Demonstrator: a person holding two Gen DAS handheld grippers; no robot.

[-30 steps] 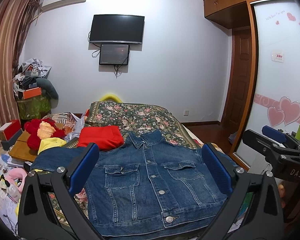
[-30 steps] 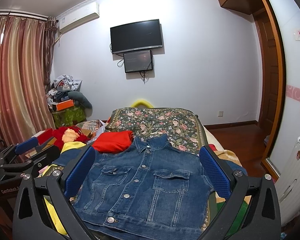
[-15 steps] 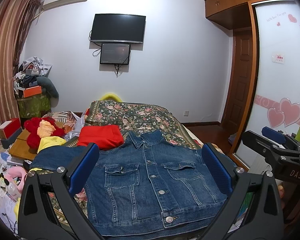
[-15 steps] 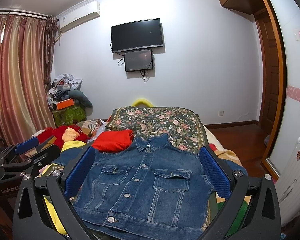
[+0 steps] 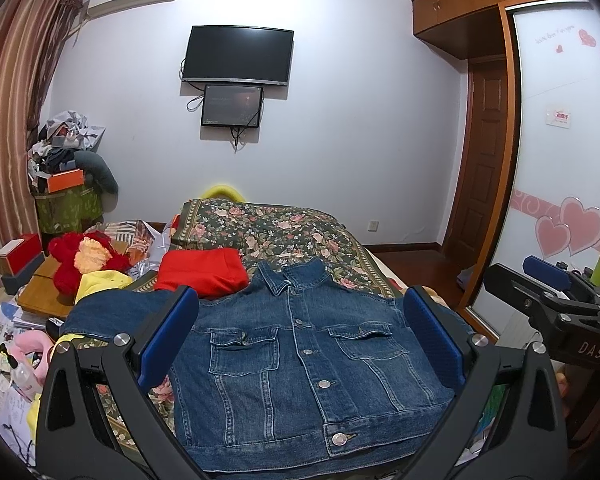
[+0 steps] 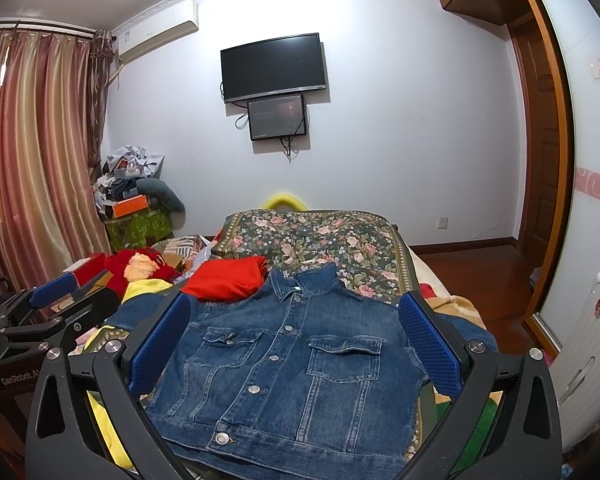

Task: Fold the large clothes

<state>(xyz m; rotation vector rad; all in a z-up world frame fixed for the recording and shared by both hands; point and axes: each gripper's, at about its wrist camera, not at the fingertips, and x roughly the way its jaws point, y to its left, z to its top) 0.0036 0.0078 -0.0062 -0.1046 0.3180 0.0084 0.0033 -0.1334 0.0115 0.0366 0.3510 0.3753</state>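
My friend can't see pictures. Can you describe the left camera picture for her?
A blue denim jacket lies buttoned and flat on a flowery bed cover, framed by the open left claw. A folded red cloth sits beside its collar, and a television hangs on the far wall.

A black television hangs above a smaller screen; a floral bedspread covers the bed.

The jacket is blue denim — coarse, matt weave, stitched seams, shiny metal buttons. Under it the bedspread is matt floral cloth. Each hand-held gripper, left and right, has matt black plastic arms, silver screw heads and blue pads with a dimpled, rubbery texture — rough-looking.
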